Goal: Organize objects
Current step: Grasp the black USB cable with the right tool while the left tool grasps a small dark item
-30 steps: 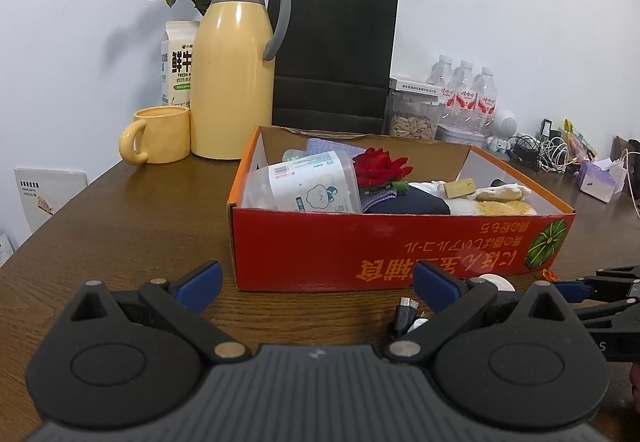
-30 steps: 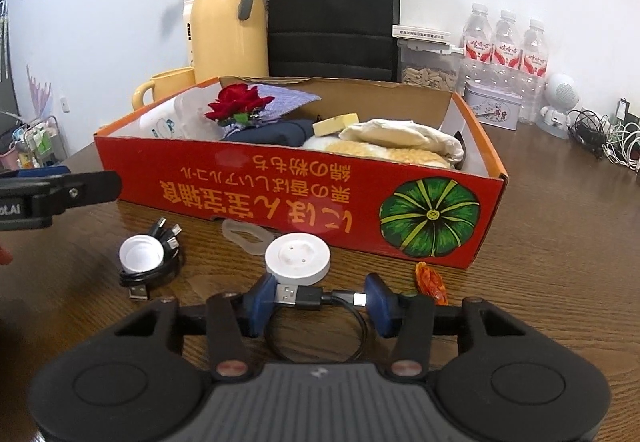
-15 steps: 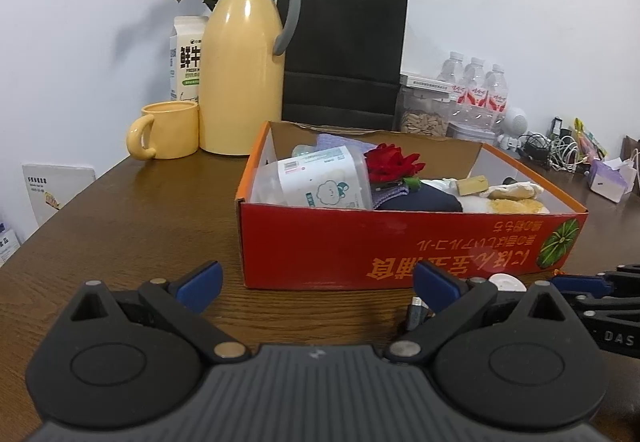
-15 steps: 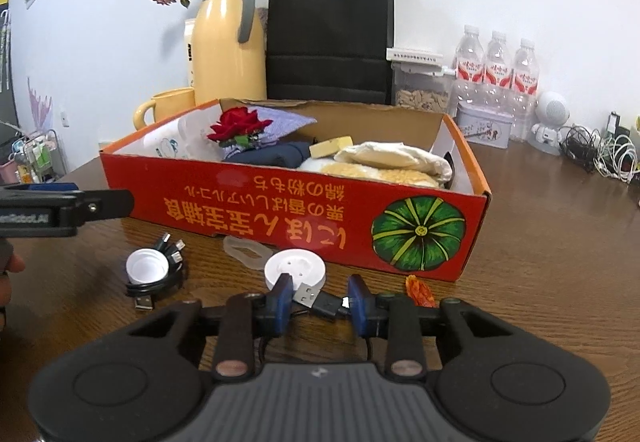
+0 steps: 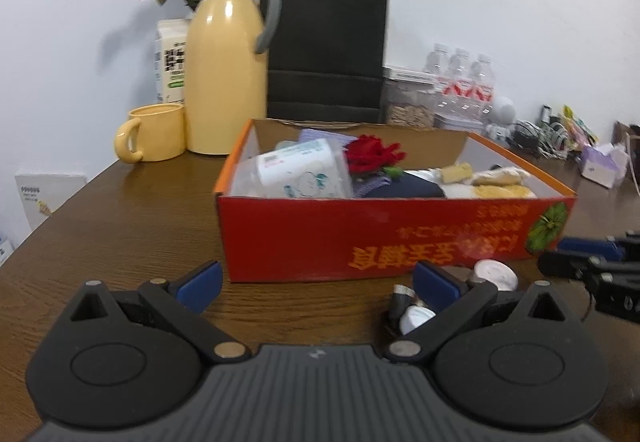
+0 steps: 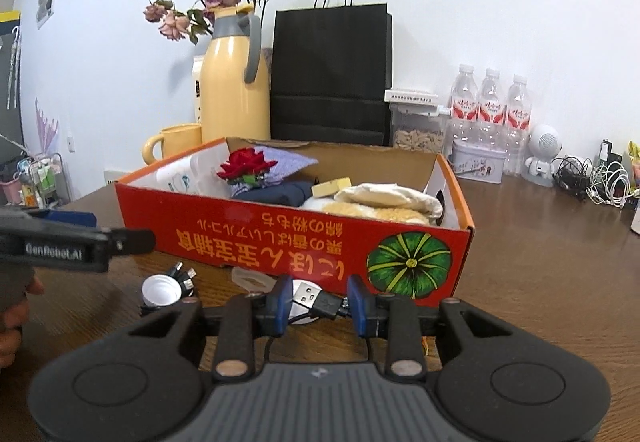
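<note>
- Right gripper (image 6: 319,302): its two blue pads are drawn in narrow on one black USB cable (image 6: 320,305) — the silver plug pokes out toward the left pad, and the cable loops down out of sight beneath the jaws. The white round charger puck (image 6: 298,308) sits right behind the plug, half hidden, and whether it is off the table cannot be told.
- Left gripper (image 5: 318,280): jaws spread wide, nothing between the pads, only bare wooden table (image 5: 132,217). Its right finger stands just beside a second cable bundle (image 5: 402,312) with a white round cap.
- On the table in front of the box, seen from the right wrist: one bundle of cables with a white cap (image 6: 162,289), one clear ring-shaped piece (image 6: 252,278), and one small orange scrap peeping out at the right gripper's edge.
- One red cardboard box (image 6: 280,238), open-topped, with a green pumpkin printed on its near wall. Inside — one red rose (image 6: 245,163), one purple cloth, one dark blue folded cloth, one yellow block, pale and yellow soft items, and a white printed container at the left end.
- Behind the box: one yellow mug (image 6: 176,141), one yellow thermos jug (image 6: 234,81), one milk carton, one black paper bag (image 6: 332,73), one bunch of dried roses.
- Farther right by the wall: three water bottles (image 6: 490,109), one clear tub of seeds, one tin, one small white robot figure, a tangle of cables.
</note>
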A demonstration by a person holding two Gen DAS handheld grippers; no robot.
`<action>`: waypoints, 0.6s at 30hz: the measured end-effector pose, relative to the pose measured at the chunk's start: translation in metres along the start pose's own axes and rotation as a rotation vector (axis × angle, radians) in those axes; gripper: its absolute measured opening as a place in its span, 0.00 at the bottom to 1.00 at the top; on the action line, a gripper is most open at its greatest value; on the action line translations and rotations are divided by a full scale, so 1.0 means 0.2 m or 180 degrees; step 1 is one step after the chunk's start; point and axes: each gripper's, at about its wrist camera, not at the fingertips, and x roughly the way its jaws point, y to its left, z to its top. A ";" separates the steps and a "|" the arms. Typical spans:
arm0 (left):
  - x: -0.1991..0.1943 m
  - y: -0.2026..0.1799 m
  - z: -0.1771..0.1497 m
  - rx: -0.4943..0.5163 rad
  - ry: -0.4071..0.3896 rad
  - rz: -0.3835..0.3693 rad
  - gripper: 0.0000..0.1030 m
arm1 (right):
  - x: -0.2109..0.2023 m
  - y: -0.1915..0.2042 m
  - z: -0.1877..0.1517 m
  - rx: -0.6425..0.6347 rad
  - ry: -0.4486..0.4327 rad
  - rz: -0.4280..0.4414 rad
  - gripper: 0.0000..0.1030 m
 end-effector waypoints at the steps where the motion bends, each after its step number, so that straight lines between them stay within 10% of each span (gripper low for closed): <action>1: -0.01 -0.02 -0.01 0.0038 -0.0003 -0.0036 1.00 | -0.01 0.00 0.00 0.0001 -0.0018 0.0004 0.28; 11: -0.02 -0.09 -0.03 0.0082 0.0112 -0.0339 0.43 | -0.03 0.01 0.00 -0.0028 -0.0108 0.0053 0.28; 18: -0.01 -0.13 -0.04 0.0166 0.0186 -0.0459 0.22 | -0.03 0.02 0.00 -0.0052 -0.0108 0.0060 0.28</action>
